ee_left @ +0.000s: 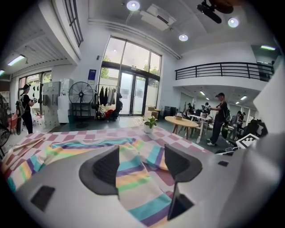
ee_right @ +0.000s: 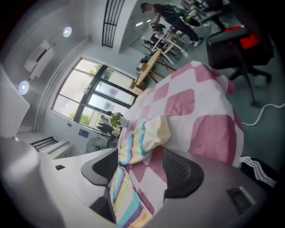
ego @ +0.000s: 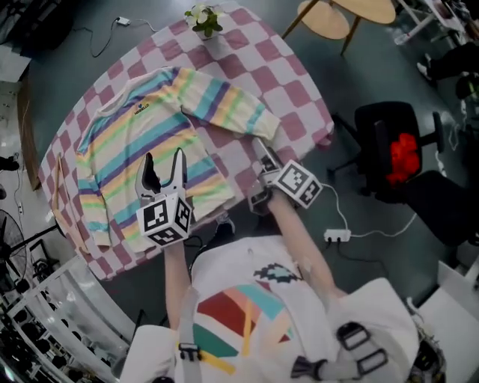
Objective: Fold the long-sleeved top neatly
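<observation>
1. Seen from the head view, the striped top [ego: 142,157] lies flat on a pink-and-white checked tablecloth [ego: 292,90]. Its collar points to the far side and its hem to the person, so its long axis runs away from them. One sleeve [ego: 224,101] stretches off to the right. A small dark mark on the chest is too small to read.
2. Over the near part of the top, the left gripper [ego: 165,166] has its two dark jaws spread apart. The right gripper [ego: 263,153] sits by the table edge just beside the sleeve's pale cuff. A potted plant [ego: 204,19] stands at the far edge. On the grey floor are a black chair [ego: 389,142] with something red on it, and a white power strip [ego: 337,236].
3. From the left gripper view, the left gripper [ee_left: 141,162] has its jaws wide apart, with the top [ee_left: 133,178] spread below the gap and nothing pinched. Beyond are the plant [ee_left: 150,124], a tall fan [ee_left: 80,95], a round wooden table [ee_left: 182,121] and big glass doors.
4. From the right gripper view, the right gripper [ee_right: 140,164] is likewise parted and holds nothing. The cuff [ee_right: 156,129] lies ahead on the tablecloth [ee_right: 209,129], and striped cloth lies by the left jaw.
</observation>
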Tool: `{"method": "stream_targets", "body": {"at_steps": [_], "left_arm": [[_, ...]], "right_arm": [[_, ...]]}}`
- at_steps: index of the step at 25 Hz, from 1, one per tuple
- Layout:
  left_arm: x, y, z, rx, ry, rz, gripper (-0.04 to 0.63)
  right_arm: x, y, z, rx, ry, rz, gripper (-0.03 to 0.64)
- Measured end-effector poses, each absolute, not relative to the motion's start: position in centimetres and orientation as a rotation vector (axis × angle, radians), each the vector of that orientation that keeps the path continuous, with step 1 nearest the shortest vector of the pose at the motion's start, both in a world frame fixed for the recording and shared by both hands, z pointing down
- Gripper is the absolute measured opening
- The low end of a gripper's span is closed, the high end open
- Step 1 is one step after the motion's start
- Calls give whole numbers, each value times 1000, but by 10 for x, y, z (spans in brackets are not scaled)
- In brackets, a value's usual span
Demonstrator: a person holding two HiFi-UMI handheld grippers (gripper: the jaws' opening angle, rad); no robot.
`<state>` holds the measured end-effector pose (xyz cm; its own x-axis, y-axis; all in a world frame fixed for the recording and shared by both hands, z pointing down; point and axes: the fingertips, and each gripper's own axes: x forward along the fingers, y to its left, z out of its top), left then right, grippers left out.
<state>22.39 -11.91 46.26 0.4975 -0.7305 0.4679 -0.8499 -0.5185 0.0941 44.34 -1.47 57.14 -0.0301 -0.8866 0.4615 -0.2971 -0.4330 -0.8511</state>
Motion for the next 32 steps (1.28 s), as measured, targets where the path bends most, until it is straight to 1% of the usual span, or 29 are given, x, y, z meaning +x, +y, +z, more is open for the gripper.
{"method": "stream_targets", "body": {"at_steps": [5,11,14,16,19,22,24,26,32], "left_arm": [[237,-120,468,2445,-1290,570,299],[236,-121,472,2437,-1289,591,299],[232,-123,472,2427,-1302,592,299],[228,-124,474,2416,-1311,594,299],[225,-123,476,2403,-1321,599,299],[223,-123,478,2394,-1332,601,299],[222,-123,478,2389,-1339,599,299],[220,-123,477,2382,-1349,591,299],[200,-122,472,2345,-1406,538,299]], "right_arm": [[452,-17,578,-1668,1114,-1506,308],[459,-27,598,-1509,848,-1525,305],[465,-30,607,-1450,735,-1503,282],[473,-32,614,-1445,696,-1472,254],[477,-35,615,-1435,620,-1454,162],[479,-37,619,-1466,623,-1456,119],[485,-37,620,-1521,671,-1444,53],[494,-45,607,-1597,765,-1403,40],[499,-112,525,-1850,1186,-1231,37]]}}
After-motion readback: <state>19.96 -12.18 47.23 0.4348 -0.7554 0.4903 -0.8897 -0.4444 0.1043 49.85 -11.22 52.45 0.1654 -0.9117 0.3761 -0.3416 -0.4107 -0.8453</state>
